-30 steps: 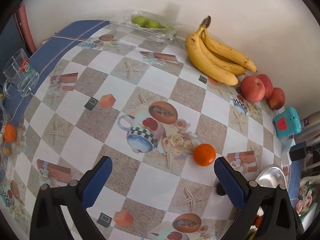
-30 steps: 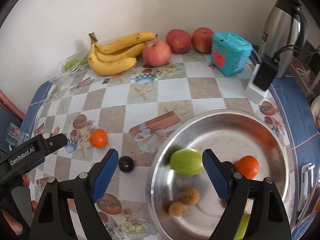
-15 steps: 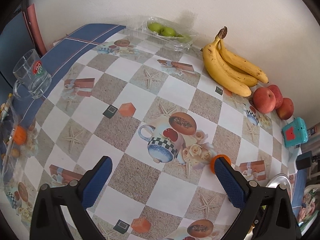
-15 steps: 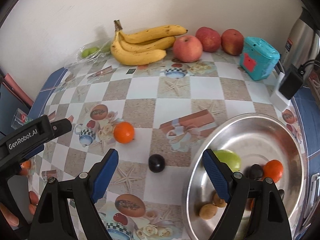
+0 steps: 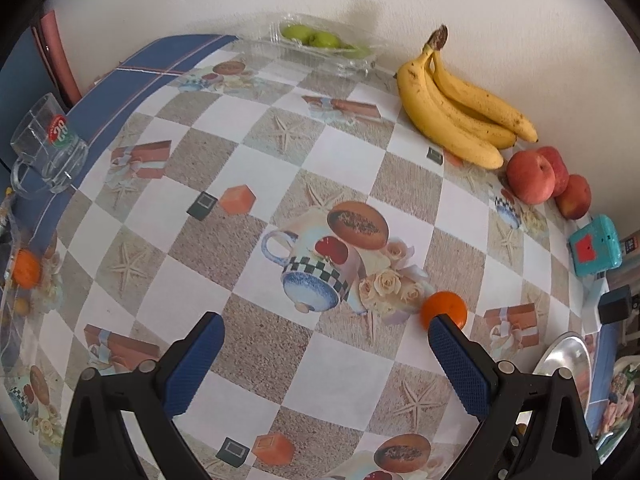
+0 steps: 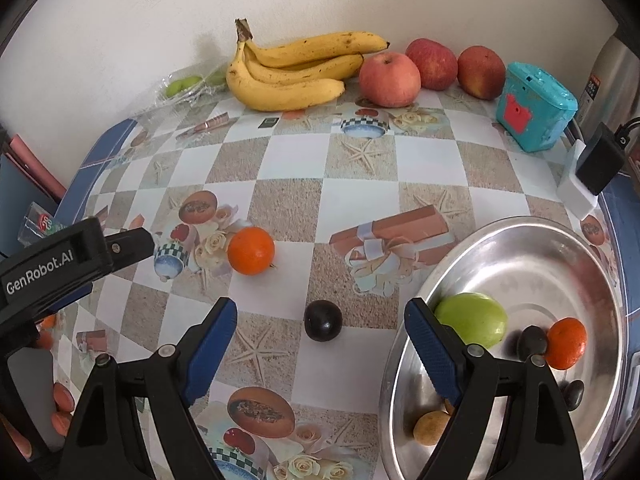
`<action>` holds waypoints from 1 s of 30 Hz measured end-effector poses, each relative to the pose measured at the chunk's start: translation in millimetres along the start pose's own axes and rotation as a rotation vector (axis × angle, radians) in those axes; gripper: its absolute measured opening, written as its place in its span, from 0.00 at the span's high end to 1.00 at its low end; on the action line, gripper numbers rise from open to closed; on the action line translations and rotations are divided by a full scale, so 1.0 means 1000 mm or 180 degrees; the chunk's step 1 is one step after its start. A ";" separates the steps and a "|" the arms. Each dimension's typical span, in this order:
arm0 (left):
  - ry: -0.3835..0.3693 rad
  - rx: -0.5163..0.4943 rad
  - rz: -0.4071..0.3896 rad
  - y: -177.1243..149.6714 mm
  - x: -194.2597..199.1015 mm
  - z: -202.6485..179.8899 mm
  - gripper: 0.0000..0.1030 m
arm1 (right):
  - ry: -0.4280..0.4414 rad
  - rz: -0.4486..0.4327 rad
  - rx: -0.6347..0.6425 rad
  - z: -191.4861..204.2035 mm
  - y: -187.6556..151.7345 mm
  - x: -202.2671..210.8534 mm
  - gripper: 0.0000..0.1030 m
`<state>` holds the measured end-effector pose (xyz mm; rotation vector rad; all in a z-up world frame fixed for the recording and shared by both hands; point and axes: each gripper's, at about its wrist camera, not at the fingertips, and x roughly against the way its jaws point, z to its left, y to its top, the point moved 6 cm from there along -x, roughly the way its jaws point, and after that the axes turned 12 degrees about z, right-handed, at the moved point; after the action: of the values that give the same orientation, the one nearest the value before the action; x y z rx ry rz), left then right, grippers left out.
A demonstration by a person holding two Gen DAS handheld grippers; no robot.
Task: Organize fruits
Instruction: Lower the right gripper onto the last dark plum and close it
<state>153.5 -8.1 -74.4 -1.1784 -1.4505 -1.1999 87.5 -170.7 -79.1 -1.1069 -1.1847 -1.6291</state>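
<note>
Both the left gripper [image 5: 322, 350] and right gripper [image 6: 320, 334] gape empty; bowl [image 6: 552, 240] at the table's right edge holds several fruits, while orange [image 6: 251, 250] and plum [image 6: 323, 321] remain mid-table.

A dark plum [image 6: 323, 321] is lying alone on the tablecloth just left of the steel bowl [image 6: 560, 240]. An orange [image 6: 251, 250] is sitting farther left of the bowl, well apart. Inside the bowl, a green apple [image 6: 474, 318], a second orange [image 6: 566, 343], dark plums [image 6: 532, 341] and small brown fruits [image 6: 431, 427] are resting. Bananas [image 6: 296, 76] and three red apples [image 6: 390, 79] are lying beyond the bowl against the wall.
</note>
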 end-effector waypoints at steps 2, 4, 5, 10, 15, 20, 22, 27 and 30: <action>0.0008 -0.0016 0.0029 -0.001 -0.004 -0.001 0.00 | 0.0006 0.0017 0.0023 0.002 -0.001 -0.003 0.16; 0.0019 -0.0031 0.0060 -0.002 -0.008 -0.002 0.00 | 0.0007 0.0020 0.0044 0.004 -0.001 -0.005 0.18; 0.0023 -0.0034 0.0074 -0.003 -0.009 -0.003 0.00 | 0.0000 0.0025 0.0062 0.005 -0.001 -0.007 0.25; 0.0024 -0.0037 0.0120 -0.005 -0.015 -0.003 0.00 | -0.0008 0.0083 0.0048 0.003 -0.003 -0.016 0.40; 0.0021 -0.0055 0.0137 -0.005 -0.017 -0.004 0.00 | 0.0015 0.0121 0.0029 0.001 -0.004 -0.023 0.52; 0.0007 -0.0047 0.0141 -0.005 -0.017 -0.005 0.00 | 0.0043 0.0126 0.0050 0.003 -0.004 -0.025 0.62; 0.0001 -0.0044 0.0136 -0.006 -0.016 -0.004 0.00 | 0.0038 0.0117 0.0061 0.004 -0.004 -0.025 0.63; -0.0008 -0.0027 0.0129 -0.004 -0.015 -0.003 0.00 | 0.0014 0.0116 0.0083 0.004 -0.004 -0.026 0.69; -0.0025 -0.0008 0.0118 -0.003 -0.013 -0.002 0.00 | -0.0006 0.0111 0.0079 0.003 -0.004 -0.025 0.73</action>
<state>152.6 -12.0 -87.1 -1.2079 -1.4273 -1.1731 91.5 -164.2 -103.7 -1.1079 -1.1773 -1.5833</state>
